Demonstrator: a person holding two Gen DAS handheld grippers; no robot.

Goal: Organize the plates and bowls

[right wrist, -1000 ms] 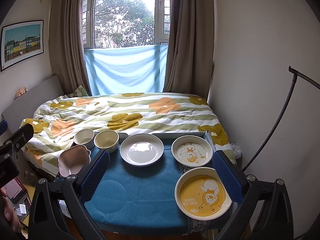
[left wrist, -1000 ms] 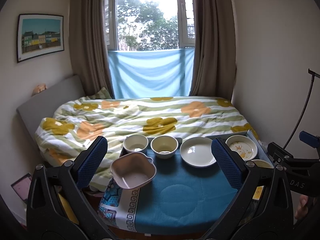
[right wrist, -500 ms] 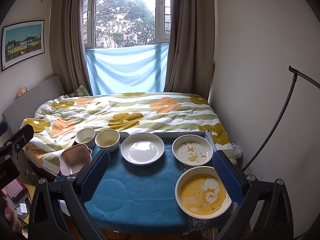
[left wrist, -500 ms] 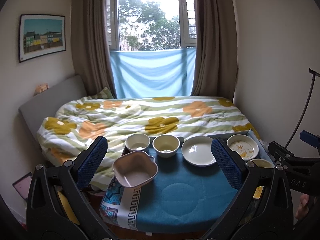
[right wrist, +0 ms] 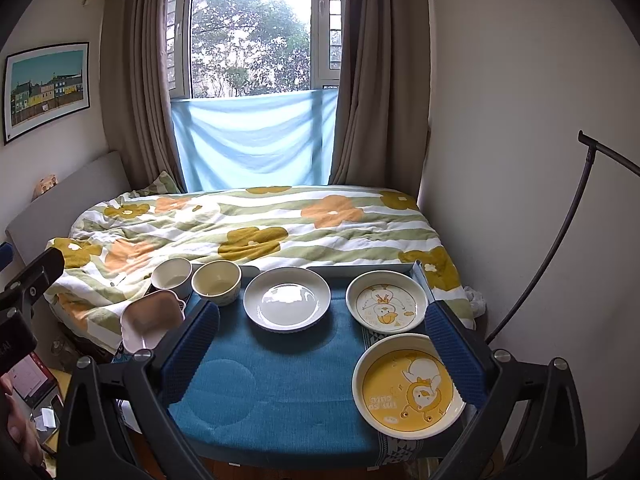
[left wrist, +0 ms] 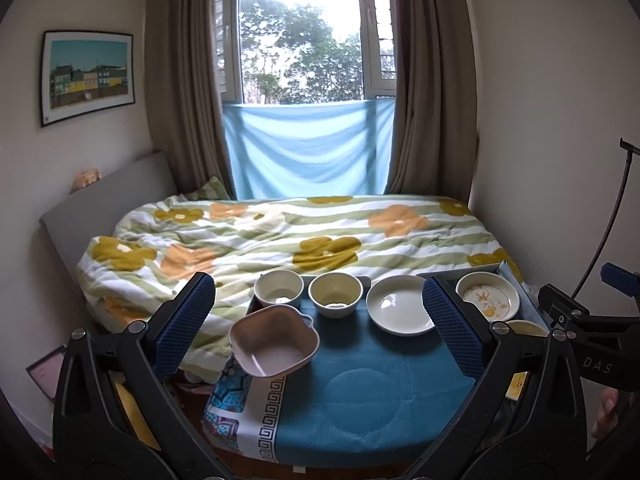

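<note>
Both claws hung wide apart and empty above the near edge of the table (right wrist: 280, 400), the left claw (left wrist: 318, 328) facing the pink lobed bowl (left wrist: 274, 340) and the right claw (right wrist: 320, 348) nearer the yellow duck plate (right wrist: 408, 388). Taking the plain white plate (right wrist: 286, 299) as the mark, two round bowls (right wrist: 216, 282) stood just left of it, the pink bowl nearer and further left, the white duck plate (right wrist: 386, 302) right. The crockery looked stiff, glossy, likely slippery and breakable; a rim pinch would probably serve best, the pink bowl seeming lightest.
</note>
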